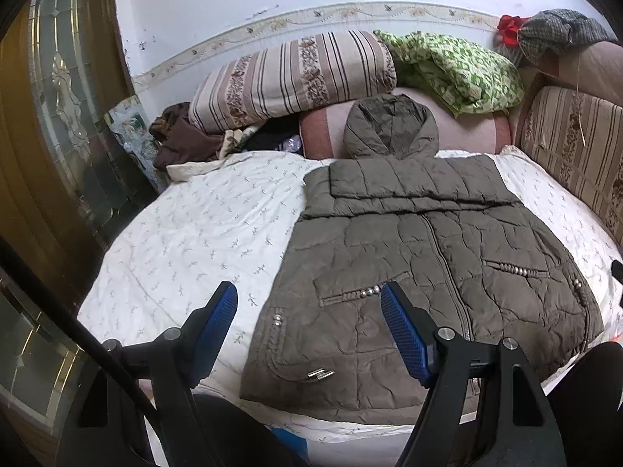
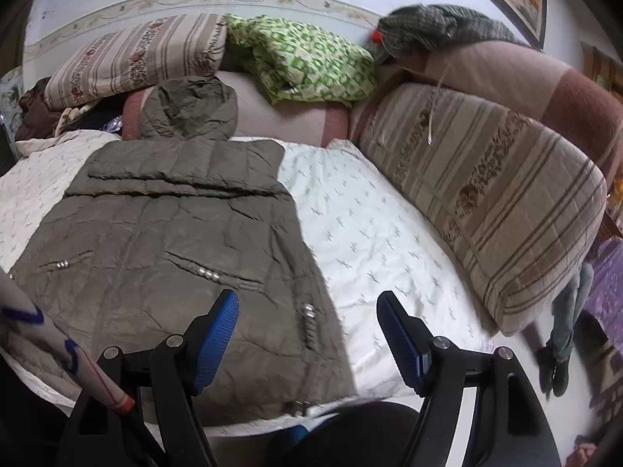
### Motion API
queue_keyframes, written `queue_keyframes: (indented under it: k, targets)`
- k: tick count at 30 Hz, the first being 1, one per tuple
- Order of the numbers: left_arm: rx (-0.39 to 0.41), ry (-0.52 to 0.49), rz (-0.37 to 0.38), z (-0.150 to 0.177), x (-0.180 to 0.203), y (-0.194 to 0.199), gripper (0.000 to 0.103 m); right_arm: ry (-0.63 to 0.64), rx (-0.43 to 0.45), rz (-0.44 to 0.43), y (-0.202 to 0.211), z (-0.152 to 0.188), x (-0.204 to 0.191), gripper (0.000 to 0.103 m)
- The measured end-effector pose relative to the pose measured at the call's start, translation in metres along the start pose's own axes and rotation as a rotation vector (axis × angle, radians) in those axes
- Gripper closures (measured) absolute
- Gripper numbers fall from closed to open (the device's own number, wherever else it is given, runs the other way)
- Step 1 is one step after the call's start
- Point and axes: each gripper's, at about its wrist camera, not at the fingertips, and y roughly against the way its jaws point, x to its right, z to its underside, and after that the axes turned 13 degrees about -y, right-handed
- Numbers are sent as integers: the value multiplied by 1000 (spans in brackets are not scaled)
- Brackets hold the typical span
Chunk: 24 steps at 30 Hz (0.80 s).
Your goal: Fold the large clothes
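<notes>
An olive-brown quilted hooded jacket (image 1: pixel 420 257) lies front up on the white patterned bedsheet (image 1: pixel 187 225), sleeves folded across the chest, hood toward the pillows. My left gripper (image 1: pixel 309 299) is open and empty above the jacket's lower left hem, one finger over the sheet, one over the jacket. In the right wrist view the jacket (image 2: pixel 163 241) fills the left half. My right gripper (image 2: pixel 307 305) is open and empty above the jacket's lower right edge.
Striped pillows (image 1: pixel 288 78) and a green blanket (image 1: pixel 455 66) lie at the head of the bed. A long striped cushion (image 2: pixel 486 202) lines the right side. Dark clothes (image 1: pixel 183 136) sit at the far left. A wooden door (image 1: pixel 46 116) stands left.
</notes>
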Motion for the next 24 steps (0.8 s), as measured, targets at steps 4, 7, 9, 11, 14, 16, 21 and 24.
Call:
queue_keyframes:
  k: [4,7,9,11,14,16,21,24]
  targets:
    - [-10,-9,6,0,6,-6,28,92,-20,76,-8,-1,16,25]
    - [-22,-6,20,0,11,-9,28,90,-31,89,-9,-3,24,25]
    - [-39,-12,27,0,14,-12,28,53,-41,52,-7,-4,24,25]
    - [-60,-18,34,0,16,-15,28,28,-46,0,-6,-5,19,25]
    - [-78,-17,45,2,17,-18,28,32,-50,-48,-7,-4,1,25]
    - [-88,-11,46,4,16,-20,28,48,-59,-81,-10,-4,-14,25]
    - [-118,14,78,8,11,-28,28,94,-55,-139,-6,2,-46,25]
    - [-129,23,90,12,10,-31,28,105,-67,-154,-7,5,-58,24]
